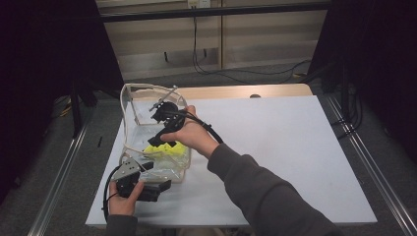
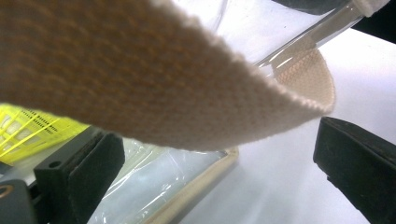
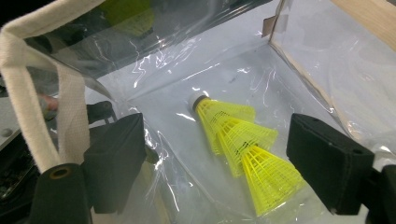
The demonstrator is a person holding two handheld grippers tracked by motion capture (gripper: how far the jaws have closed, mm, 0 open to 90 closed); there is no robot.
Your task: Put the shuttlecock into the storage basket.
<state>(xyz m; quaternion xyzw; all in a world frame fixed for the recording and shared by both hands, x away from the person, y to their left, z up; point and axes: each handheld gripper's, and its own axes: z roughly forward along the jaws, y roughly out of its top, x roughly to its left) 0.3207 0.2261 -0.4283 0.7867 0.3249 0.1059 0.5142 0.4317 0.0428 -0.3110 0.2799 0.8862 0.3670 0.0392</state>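
A clear plastic bag (image 1: 147, 88) with cream webbing trim stands on the left of the white table (image 1: 275, 147). Nested yellow shuttlecocks (image 3: 238, 144) lie on their side on the bag's floor, and they appear in the high view as a yellow patch (image 1: 168, 150). My right gripper (image 3: 222, 163) reaches into the bag from above, open, its jaws standing either side of the shuttlecocks without pressing them. My left gripper (image 2: 217, 172) is at the bag's near corner (image 1: 158, 177), jaws wide apart. The bag's webbing strap (image 2: 187, 93) hangs across in front of it, unpinched.
The table's wooden far edge (image 1: 236, 91) borders the white sheet. Metal rails (image 1: 64, 162) run along the floor on both sides. Cables (image 1: 246, 71) lie on the floor behind the table. A second strap (image 3: 28, 93) hangs at the bag's mouth beside my right gripper's left jaw.
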